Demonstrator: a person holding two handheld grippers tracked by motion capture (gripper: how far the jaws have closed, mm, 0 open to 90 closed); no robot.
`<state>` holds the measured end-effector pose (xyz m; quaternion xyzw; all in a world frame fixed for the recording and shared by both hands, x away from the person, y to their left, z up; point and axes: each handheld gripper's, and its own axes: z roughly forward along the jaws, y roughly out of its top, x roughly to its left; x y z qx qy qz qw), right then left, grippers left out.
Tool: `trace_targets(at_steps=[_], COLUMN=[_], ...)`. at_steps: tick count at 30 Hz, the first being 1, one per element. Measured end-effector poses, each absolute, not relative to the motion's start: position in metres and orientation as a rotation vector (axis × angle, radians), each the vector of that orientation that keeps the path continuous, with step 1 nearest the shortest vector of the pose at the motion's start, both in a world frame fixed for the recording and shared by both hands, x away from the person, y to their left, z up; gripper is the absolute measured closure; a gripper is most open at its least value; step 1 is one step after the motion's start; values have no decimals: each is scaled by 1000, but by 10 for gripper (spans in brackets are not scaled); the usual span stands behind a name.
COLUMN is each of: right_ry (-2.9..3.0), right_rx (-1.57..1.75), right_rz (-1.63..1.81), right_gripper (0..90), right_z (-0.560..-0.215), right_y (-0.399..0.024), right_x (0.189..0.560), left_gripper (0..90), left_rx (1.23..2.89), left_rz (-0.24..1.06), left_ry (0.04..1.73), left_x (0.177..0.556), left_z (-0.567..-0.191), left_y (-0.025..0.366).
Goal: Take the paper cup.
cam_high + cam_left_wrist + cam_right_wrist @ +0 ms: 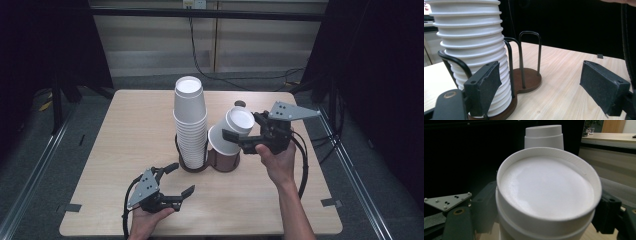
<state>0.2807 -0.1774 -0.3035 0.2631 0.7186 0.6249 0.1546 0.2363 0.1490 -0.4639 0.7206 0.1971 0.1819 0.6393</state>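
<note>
The right gripper (239, 134) is clamping tilted cups (231, 131) above the holder's (226, 163) empty side; left gripper (176, 179) is gaping empty

Light wood table (125, 150): brown two-slot wire cup holder (220, 162) near centre, black tape marks (70, 207) at near corners.

The left gripper (175, 180) sits low in the person's left hand (145, 220), near the wire cup rack (192, 165), jaws spread apart with nothing between them. The right gripper (239, 135), raised in the right hand (277, 160) just right of the rack, clamps tilted nested cups (231, 131).
</note>
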Motion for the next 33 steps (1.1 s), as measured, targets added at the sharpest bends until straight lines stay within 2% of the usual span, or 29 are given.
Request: trace_targets(at_steps=[33], right_ry=[2150], right_rx=[722], right_rz=[1827], right_gripper=[212], right_z=[-356], right_y=[-147], right_x=[265], left_gripper=[159], left_rx=[1680], left_rz=[352], left_ry=[407], left_x=[239], left_z=[-443], left_y=[142])
